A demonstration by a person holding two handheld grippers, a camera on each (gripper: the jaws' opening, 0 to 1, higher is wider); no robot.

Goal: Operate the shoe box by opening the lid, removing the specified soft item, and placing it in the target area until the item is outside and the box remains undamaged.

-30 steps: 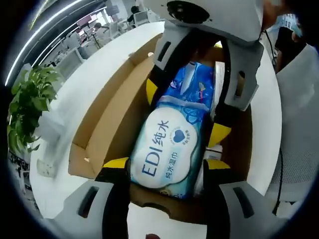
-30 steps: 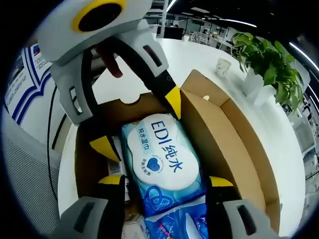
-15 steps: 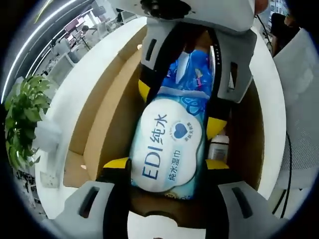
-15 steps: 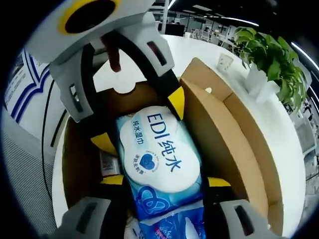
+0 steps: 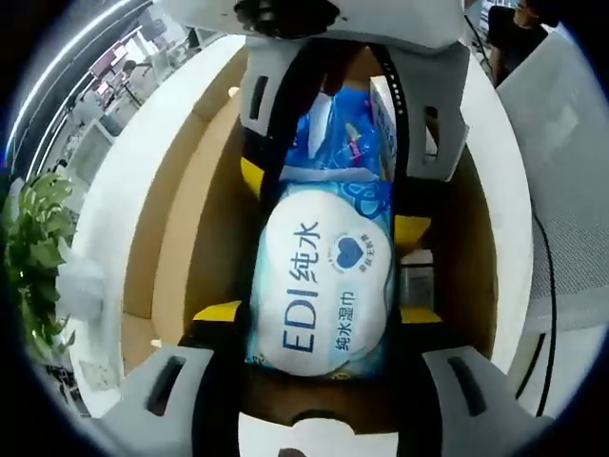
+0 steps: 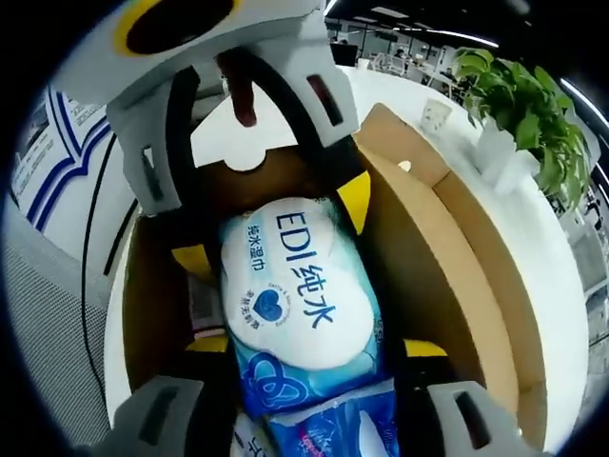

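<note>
1. Left gripper view: wet-wipes pack [image 5: 324,276] sits lengthwise in the open shoe box [image 5: 181,257], lid already folded back.
2. Left gripper [image 5: 319,314] has its yellow-tipped jaws clamped on the pack's near end; right gripper [image 6: 314,347] grips the opposite end. Judged: paired hold keeps the soft pack level for lifting.
3. Right gripper view: cardboard walls stand close beside the jaws; a small bottle [image 5: 416,286] lies alongside. Clearance is upward only.
4. White table [image 6: 533,238] beyond offers room; potted plant [image 6: 519,105] stands far.
</note>
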